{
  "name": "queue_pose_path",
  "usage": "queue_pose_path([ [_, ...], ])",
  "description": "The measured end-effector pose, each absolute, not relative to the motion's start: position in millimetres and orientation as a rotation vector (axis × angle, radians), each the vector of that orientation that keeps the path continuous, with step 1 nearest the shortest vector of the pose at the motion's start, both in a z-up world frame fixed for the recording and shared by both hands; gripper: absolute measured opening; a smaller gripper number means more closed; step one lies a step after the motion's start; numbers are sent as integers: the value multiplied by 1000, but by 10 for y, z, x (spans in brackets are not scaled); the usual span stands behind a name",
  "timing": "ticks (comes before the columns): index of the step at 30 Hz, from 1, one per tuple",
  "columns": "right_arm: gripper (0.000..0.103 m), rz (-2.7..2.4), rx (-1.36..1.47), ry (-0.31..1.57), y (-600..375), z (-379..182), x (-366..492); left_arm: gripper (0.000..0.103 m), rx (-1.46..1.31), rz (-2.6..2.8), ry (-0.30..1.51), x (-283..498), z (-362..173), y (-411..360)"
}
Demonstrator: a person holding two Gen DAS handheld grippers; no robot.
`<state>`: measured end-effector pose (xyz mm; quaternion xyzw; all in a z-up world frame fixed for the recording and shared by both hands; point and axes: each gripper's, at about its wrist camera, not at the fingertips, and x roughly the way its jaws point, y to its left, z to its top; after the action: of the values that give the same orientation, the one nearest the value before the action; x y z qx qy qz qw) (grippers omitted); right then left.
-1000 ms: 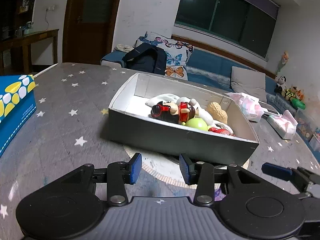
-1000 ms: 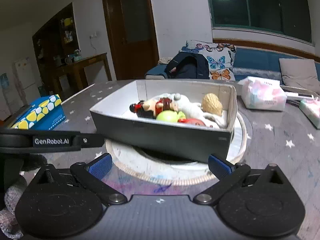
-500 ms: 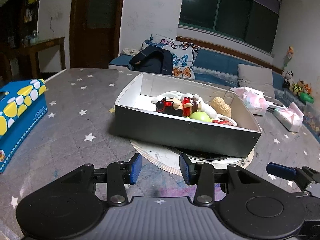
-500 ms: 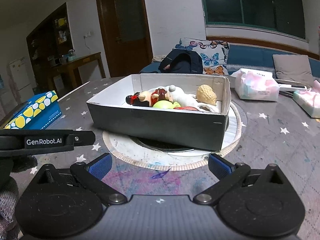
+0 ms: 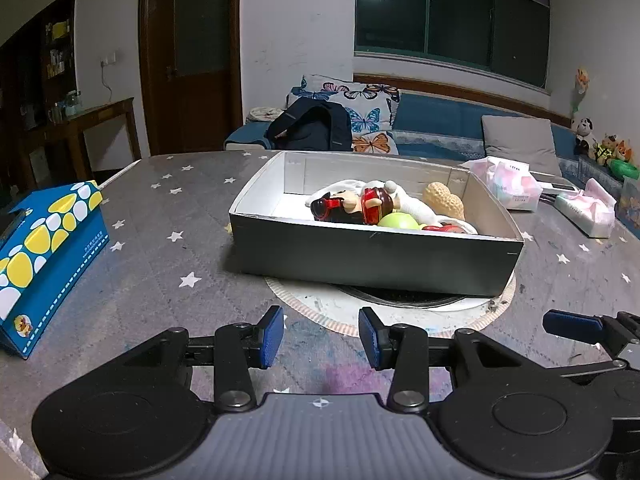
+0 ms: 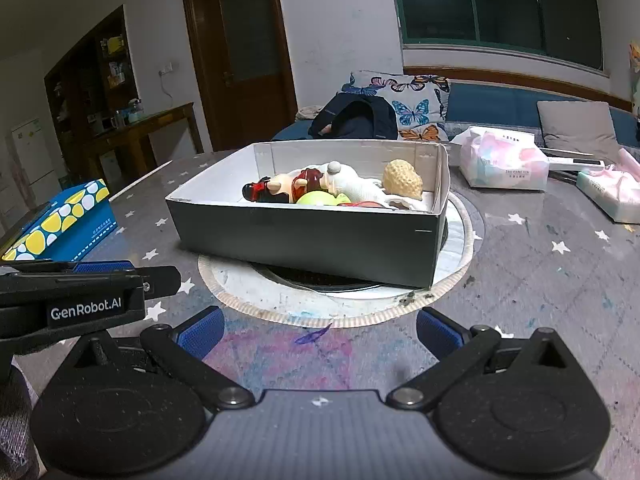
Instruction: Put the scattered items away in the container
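Left wrist view shows the left gripper (image 5: 319,336) nearest, its blue pads parted by a modest gap with nothing between them, hovering over the star-patterned table (image 5: 160,248). At the right edge of that view the tip of the right gripper (image 5: 572,326) pokes in; in the right wrist view the right gripper (image 6: 318,330) is spread wide and empty, and the left one's black body sits at the near left. Just beyond both claws lies a round white mat (image 5: 316,304), and on it rests the box (image 5: 372,256), dark outside and white inside, overhanging the mat on its left. Inside the box, gathered toward its right half, are a red-and-black figure (image 5: 344,208), a green ball (image 5: 398,222), a white toy (image 5: 412,206) and a peanut (image 5: 444,200); a red item shows low behind the near wall, too hidden to name. On the left, well apart from the box, lies a blue tissue box (image 5: 44,252) with yellow and white spots. Farther right, beyond the box, sit two pink-and-white tissue packs (image 5: 508,184). Past the table's far edge is a blue sofa (image 5: 440,124) with butterfly cushions (image 5: 368,108) and a dark backpack (image 5: 312,128).
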<state>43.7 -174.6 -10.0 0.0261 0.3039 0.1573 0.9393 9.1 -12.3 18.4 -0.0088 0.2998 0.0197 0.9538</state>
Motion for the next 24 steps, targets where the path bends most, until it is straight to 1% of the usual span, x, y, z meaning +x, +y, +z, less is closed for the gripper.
queue_pose_path([
  [24,103,323,62,626,-1746,-147,388,44,5,70,595,1,169,-154],
])
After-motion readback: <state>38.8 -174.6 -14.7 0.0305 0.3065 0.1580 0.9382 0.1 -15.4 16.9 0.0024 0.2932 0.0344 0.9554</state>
